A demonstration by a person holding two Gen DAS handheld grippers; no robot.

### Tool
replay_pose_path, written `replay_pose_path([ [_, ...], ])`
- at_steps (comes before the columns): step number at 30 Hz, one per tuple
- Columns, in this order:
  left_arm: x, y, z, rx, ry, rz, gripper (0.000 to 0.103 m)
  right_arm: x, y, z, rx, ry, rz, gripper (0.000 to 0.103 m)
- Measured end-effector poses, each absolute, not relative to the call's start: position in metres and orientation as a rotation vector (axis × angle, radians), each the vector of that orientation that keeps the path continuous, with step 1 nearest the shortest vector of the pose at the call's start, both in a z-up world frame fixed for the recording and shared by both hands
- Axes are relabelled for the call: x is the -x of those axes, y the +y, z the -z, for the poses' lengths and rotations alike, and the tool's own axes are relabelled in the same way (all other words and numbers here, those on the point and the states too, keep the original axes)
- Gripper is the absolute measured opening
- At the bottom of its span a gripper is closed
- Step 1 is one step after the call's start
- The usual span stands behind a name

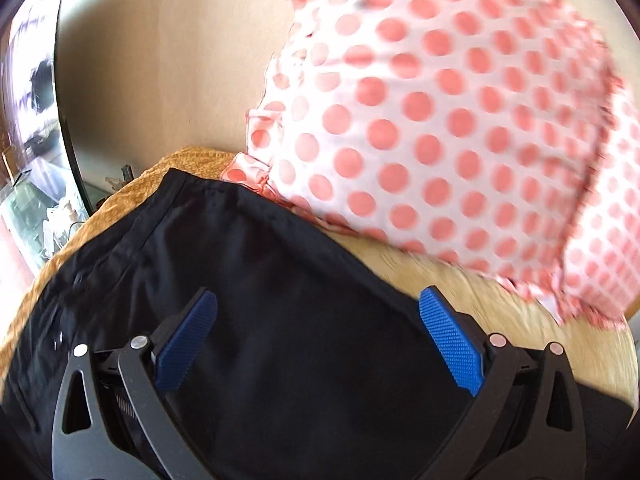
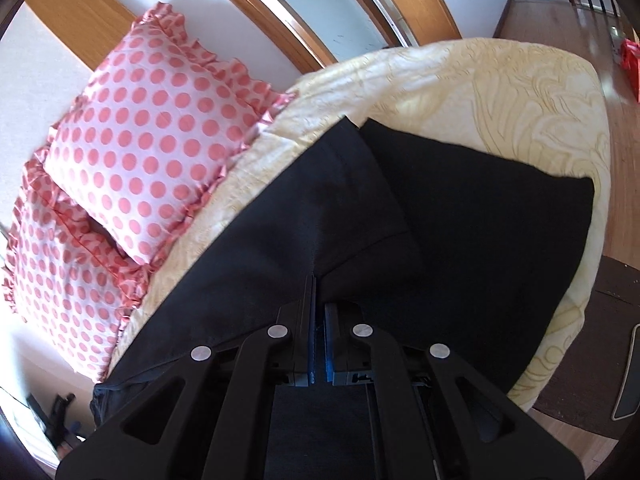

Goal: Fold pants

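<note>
The black pants [image 2: 400, 200] are spread on the bed [image 2: 500, 92], partly folded. The right gripper [image 2: 318, 280] fingers are clamped on a raised fold. The left gripper [image 1: 318, 312] fingers are held apart above the pants. Polka-dot pillows [image 2: 152, 140] lie beyond the fingers.

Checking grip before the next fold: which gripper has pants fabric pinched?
The right gripper: its fingers are shut on the black pants. The left gripper is open.

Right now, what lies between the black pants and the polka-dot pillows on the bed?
In the right wrist view, only a bare strip of the yellow bedspread separates the black pants from the polka-dot pillows.
</note>
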State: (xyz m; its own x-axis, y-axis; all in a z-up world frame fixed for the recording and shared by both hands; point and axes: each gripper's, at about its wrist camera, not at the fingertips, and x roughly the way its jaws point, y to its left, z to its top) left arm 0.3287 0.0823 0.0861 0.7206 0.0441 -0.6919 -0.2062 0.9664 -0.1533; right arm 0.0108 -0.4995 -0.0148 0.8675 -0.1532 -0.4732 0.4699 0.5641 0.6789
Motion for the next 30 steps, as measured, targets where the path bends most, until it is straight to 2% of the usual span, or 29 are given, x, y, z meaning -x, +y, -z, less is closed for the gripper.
replay_pose_path([
  [3, -0.373, 0.096, -0.078, 0.28, 0.858, -0.189, 0.099, -0.008, -0.498, 0.015, -0.895, 0.386, 0.381, 0.003],
  [6, -0.407, 0.108, -0.063, 0.337, 0.96, -0.22, 0.081, -0.008, -0.497, 0.014, -0.881, 0.394, 0.378, 0.003],
  [7, -0.414, 0.11, -0.058, 0.35, 0.984, -0.223, 0.08, -0.008, -0.498, 0.013, -0.879, 0.395, 0.376, 0.003],
  [15, -0.446, 0.119, -0.03, 0.406, 1.068, -0.318, 0.08, -0.011, -0.496, 0.01, -0.834, 0.414, 0.382, 0.003],
  [17, -0.448, 0.12, -0.029, 0.399, 1.06, -0.346, 0.069, -0.012, -0.496, 0.009, -0.825, 0.417, 0.385, 0.003],
  [20, -0.445, 0.125, -0.031, 0.393, 1.043, -0.312, 0.026, -0.012, -0.497, 0.01, -0.828, 0.413, 0.381, 0.003],
  [21, -0.442, 0.129, -0.032, 0.418, 1.033, -0.285, 0.018, -0.011, -0.498, 0.011, -0.834, 0.409, 0.378, 0.003],
  [25, -0.416, 0.146, -0.045, 0.453, 0.974, -0.277, 0.014, -0.009, -0.5, 0.01, -0.846, 0.393, 0.361, 0.003],
  [30, -0.346, 0.153, -0.088, 0.437, 0.827, -0.209, 0.013, -0.002, -0.505, -0.004, -0.842, 0.345, 0.335, 0.003],
])
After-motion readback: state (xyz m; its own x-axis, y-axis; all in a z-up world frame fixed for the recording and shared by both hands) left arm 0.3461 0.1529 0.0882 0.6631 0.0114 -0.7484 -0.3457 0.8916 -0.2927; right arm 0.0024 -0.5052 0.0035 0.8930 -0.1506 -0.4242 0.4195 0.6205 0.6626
